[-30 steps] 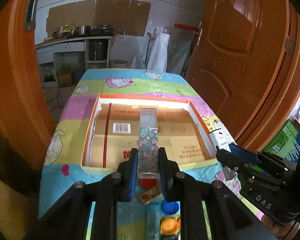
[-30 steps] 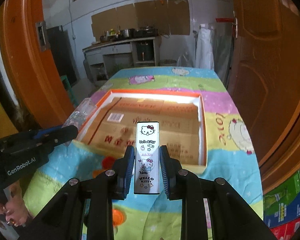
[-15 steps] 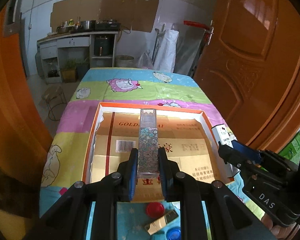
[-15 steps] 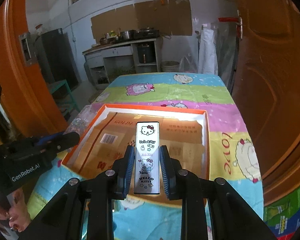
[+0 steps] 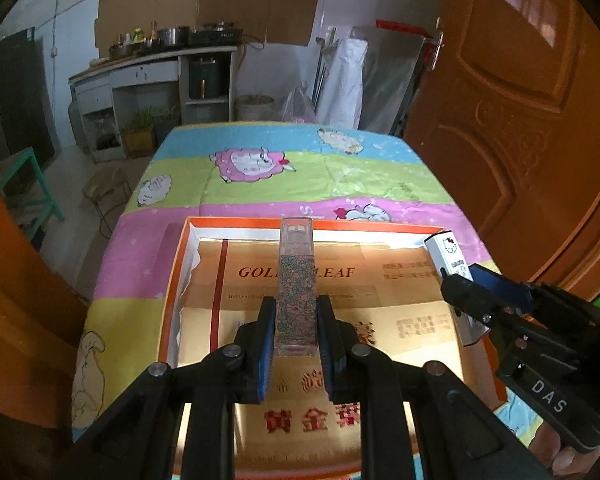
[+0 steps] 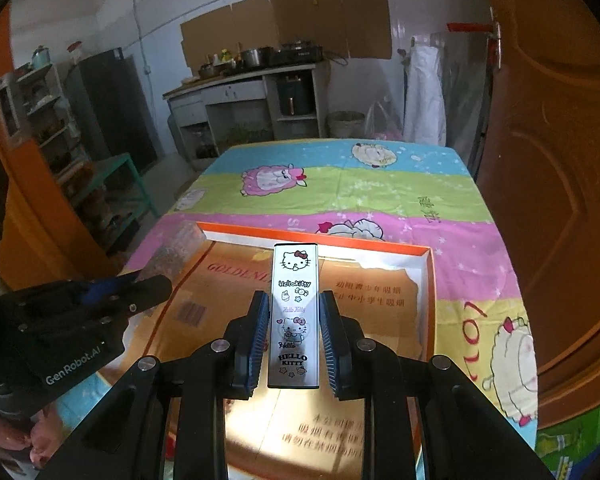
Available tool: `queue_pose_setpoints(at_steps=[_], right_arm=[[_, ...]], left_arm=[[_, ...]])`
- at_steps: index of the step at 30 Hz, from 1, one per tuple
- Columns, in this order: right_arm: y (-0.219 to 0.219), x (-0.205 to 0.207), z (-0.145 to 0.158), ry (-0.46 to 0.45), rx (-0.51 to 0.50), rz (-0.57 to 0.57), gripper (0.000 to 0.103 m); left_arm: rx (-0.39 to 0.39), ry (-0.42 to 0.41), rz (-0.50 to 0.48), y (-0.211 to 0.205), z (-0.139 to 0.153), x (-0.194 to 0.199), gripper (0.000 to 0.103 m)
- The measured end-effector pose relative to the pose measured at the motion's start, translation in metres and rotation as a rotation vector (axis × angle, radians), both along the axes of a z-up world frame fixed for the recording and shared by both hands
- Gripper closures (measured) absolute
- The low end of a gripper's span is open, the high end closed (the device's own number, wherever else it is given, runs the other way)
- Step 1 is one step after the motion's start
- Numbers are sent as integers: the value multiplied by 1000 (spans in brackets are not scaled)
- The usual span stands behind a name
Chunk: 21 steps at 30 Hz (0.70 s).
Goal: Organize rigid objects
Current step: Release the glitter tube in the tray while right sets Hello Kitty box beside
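Two slim glossy rectangular lighters (image 5: 295, 288) (image 6: 294, 312)

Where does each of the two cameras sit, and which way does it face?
Left wrist: sits on the left gripper, looking forward and down over the orange-rimmed box; its own fingers clamp a floral bar.
Right wrist: sits on the right gripper, facing likewise; its fingers clamp a Hello Kitty bar, and a hand shows lower left.
Shared: both see the box, the sheep-print cloth, and each other's gripper.
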State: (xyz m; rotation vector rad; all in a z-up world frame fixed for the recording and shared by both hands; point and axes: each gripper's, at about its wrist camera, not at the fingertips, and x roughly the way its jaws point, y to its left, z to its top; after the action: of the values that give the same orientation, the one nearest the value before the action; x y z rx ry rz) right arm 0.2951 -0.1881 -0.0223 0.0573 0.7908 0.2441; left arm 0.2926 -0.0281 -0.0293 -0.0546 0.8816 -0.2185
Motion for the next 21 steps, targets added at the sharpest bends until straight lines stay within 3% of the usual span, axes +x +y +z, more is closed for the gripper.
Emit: queue_pose_setpoints(at_steps=[9,21], right_arm=[[2,35,-27,79,-13,10,77],[6,58,-53,155,-21,8,77]], left_arm=[[36,77,3,-3,-28,30,83],[44,113,-5,-6,-50,40,83]])
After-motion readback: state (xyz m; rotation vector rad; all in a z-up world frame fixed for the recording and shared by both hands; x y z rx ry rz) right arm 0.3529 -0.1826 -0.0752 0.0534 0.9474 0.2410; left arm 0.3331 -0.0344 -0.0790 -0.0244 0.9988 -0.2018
